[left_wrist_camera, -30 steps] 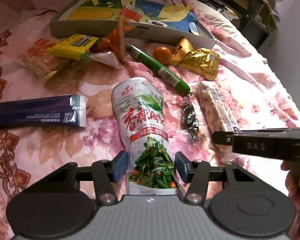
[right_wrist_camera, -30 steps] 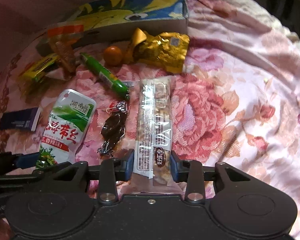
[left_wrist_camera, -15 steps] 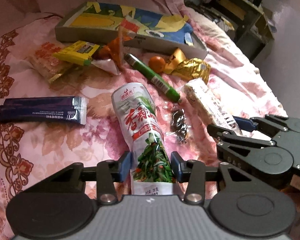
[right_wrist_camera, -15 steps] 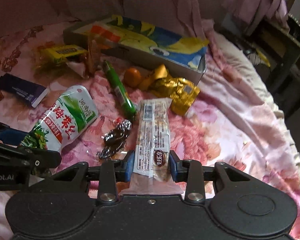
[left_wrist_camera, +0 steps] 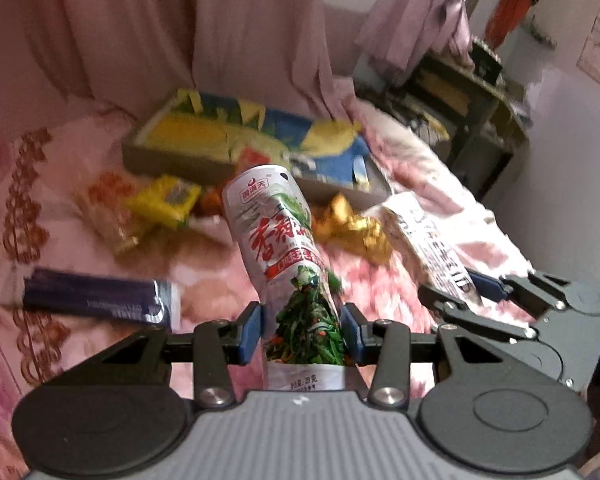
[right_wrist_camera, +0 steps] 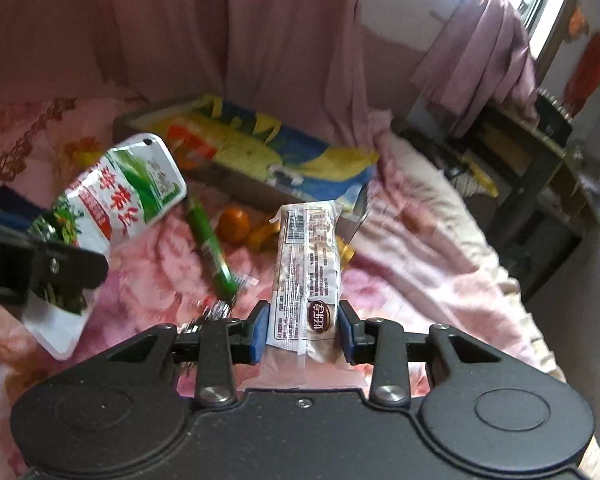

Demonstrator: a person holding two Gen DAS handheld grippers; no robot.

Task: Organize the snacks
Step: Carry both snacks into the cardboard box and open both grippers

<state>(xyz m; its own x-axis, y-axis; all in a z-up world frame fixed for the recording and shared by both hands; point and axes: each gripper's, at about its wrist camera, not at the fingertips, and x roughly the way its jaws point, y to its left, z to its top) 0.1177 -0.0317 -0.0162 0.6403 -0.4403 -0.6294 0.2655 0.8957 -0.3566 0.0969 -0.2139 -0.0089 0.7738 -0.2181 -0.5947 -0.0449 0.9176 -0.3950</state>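
My left gripper (left_wrist_camera: 302,332) is shut on a white-and-green seaweed pouch (left_wrist_camera: 280,248), held up off the pink bedspread; the same seaweed pouch (right_wrist_camera: 116,204) hangs at the left of the right wrist view. A long clear-wrapped cake bar (right_wrist_camera: 306,272) is raised with my right gripper (right_wrist_camera: 302,330) shut on its lower end; the cake bar (left_wrist_camera: 432,240) and the right gripper (left_wrist_camera: 456,288) also show at the right of the left wrist view. A flat cardboard box (left_wrist_camera: 244,148) with a blue-and-yellow lining lies behind both.
On the bedspread lie a purple packet (left_wrist_camera: 96,300), a yellow packet (left_wrist_camera: 164,200), a gold-wrapped snack (left_wrist_camera: 356,232), a green sausage stick (right_wrist_camera: 210,246) and an orange (right_wrist_camera: 233,224). A pink curtain (right_wrist_camera: 228,32) hangs behind the box; dark shelving (right_wrist_camera: 540,168) stands beyond the bed's right edge.
The left gripper closed on the seaweed pouch and lifted it off the bedspread. The right gripper lifted the cake bar too, and both views tilted up toward the box and curtain.
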